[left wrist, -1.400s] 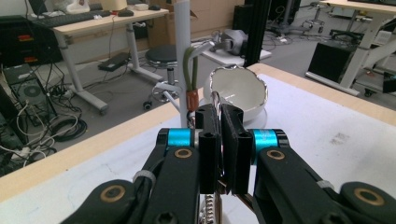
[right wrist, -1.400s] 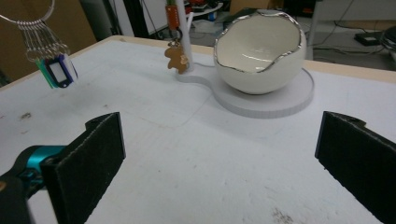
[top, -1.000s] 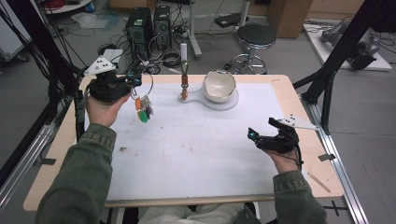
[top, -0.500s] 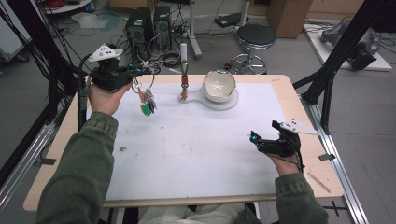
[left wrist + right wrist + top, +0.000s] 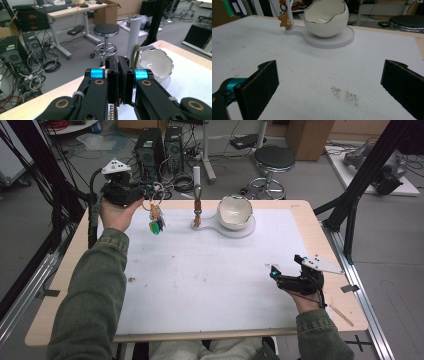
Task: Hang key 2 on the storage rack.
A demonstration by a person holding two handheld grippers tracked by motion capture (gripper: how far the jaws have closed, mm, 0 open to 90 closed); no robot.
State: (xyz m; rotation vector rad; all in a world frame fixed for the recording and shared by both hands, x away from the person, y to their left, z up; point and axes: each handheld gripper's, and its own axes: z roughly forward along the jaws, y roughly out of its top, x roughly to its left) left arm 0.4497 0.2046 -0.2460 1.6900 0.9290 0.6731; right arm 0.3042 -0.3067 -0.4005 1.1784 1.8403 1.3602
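My left gripper (image 5: 148, 191) (image 5: 118, 75) is raised over the table's far left corner. It is shut on a key ring (image 5: 156, 204), and a bunch of orange and green tags (image 5: 156, 222) dangles below. To its right stands a white hook stand (image 5: 198, 185) with a brown gingerbread charm (image 5: 197, 210) (image 5: 283, 20) hanging on it. The stand shares a white base (image 5: 246, 231) with an egg-shaped white bowl (image 5: 235, 211) (image 5: 325, 18) (image 5: 155, 62). My right gripper (image 5: 286, 266) (image 5: 330, 68) rests low at the near right, open, with only bare mat between its pads.
A white mat (image 5: 200, 280) covers most of the wooden table (image 5: 320, 235). A dark smudge (image 5: 343, 94) marks the mat just ahead of the right gripper. Beyond the far edge stand a black stool (image 5: 272, 160), computer towers (image 5: 160, 147) and tangled cables.
The left hand has carried the key bunch up and away toward the far left edge. The right hand has sunk a little toward the mat.
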